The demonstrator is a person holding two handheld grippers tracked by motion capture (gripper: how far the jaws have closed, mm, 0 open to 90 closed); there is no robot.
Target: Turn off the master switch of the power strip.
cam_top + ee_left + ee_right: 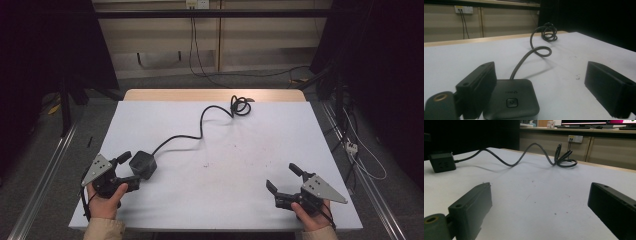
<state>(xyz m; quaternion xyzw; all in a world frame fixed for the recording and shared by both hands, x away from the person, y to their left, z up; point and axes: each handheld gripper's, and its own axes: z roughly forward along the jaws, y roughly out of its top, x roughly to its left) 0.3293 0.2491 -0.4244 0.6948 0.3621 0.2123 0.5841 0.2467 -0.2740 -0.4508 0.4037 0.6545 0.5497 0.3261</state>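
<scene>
A black power cube (142, 164) lies at the near left of the white table (225, 200). Its black cable (200, 131) snakes back to a coil (240, 105) near the far edge. My left gripper (129, 170) is open, and the cube (511, 100) sits between its jaws, close against the left one and apart from the right one. The cable (534, 53) runs away from the left gripper (541, 75). My right gripper (282, 177) stands open at the near right with nothing between its jaws. From the right gripper (540, 192), the cube (442, 162) is far left and the coil (564, 157) far back.
A wooden strip (215, 95) borders the table's far edge. Metal rails (45, 170) run along the floor on both sides. A white power strip (352, 146) with cables lies on the floor at the right. Wall sockets (196, 4) hang behind the table.
</scene>
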